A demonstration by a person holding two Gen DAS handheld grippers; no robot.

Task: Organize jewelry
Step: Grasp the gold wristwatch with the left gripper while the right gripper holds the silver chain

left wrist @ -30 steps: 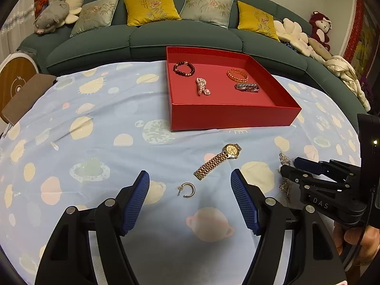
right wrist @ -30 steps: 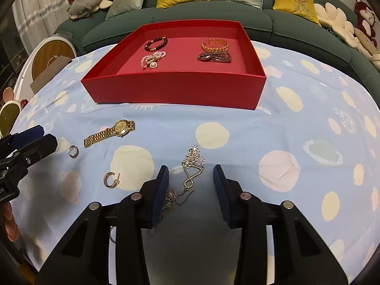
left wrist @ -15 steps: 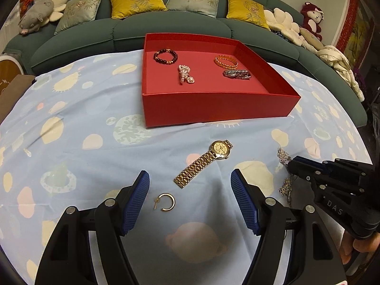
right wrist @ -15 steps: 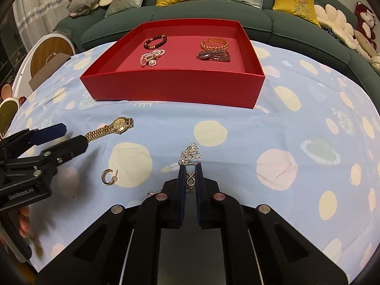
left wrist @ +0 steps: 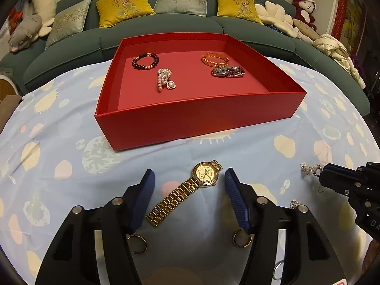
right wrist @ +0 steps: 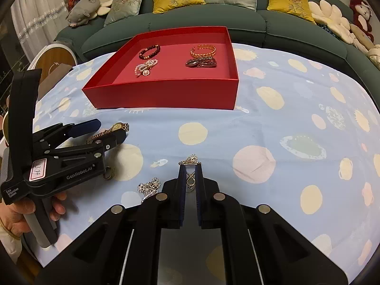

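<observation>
A gold watch [left wrist: 187, 190] lies on the blue spotted cloth, between the open fingers of my left gripper [left wrist: 188, 182]; it also shows in the right wrist view [right wrist: 111, 130]. My right gripper [right wrist: 190, 168] is shut on a silver flower necklace [right wrist: 190, 160], whose other end [right wrist: 149, 187] trails on the cloth. The red tray [left wrist: 201, 116] holds a dark bead bracelet [left wrist: 145, 60], a pearl piece [left wrist: 165, 79], a gold bangle [left wrist: 215, 59] and a silver watch [left wrist: 228, 71]. Two gold hoop earrings [left wrist: 136, 243] [left wrist: 241, 237] lie under the left gripper.
A green sofa [left wrist: 166, 30] with cushions and soft toys curves behind the table. A round white and wood stool [right wrist: 54, 59] stands at the left. The left gripper's body [right wrist: 59, 161] and the hand holding it fill the left side of the right wrist view.
My left gripper has moved forward, so the gold watch now lies between its fingers and the hoop earring is under it. My right gripper closed on the silver necklace and holds it.
</observation>
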